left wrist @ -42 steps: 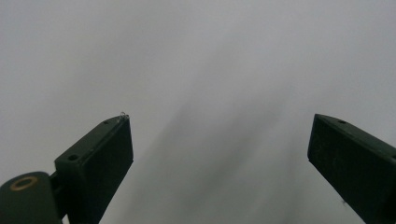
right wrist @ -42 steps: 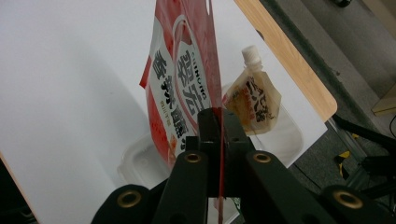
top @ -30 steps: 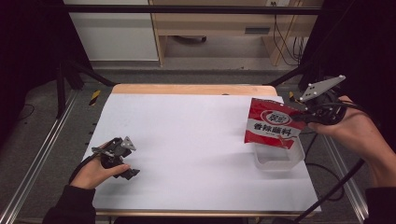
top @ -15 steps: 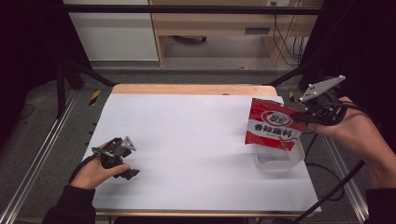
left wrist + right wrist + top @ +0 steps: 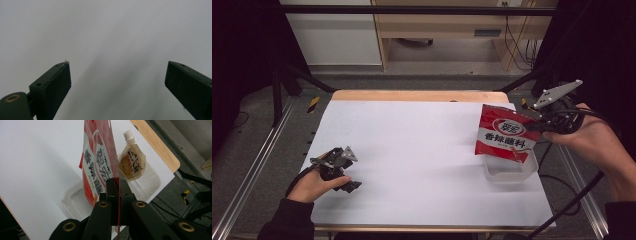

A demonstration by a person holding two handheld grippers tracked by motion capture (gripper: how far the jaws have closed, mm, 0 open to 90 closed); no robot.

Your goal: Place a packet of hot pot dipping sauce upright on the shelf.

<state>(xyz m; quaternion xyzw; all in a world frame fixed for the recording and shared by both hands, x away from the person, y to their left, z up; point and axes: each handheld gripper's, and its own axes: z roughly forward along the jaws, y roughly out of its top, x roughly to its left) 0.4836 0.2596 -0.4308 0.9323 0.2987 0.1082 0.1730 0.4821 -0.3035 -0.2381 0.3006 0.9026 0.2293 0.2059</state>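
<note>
High view: right gripper pinches the red packet at mid right, above the clear tub. Left gripper view: left gripper wide, empty. Right gripper view: lower the packet straight, clear of the pouch.

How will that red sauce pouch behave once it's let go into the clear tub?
The red pouch is probably floppy: a thin film pack, hanging from one edge pinched in the right tool. It likely weighs little, since it hangs without sagging much. Taller than the clear tub, it may lean on the spouted pouch.
</note>
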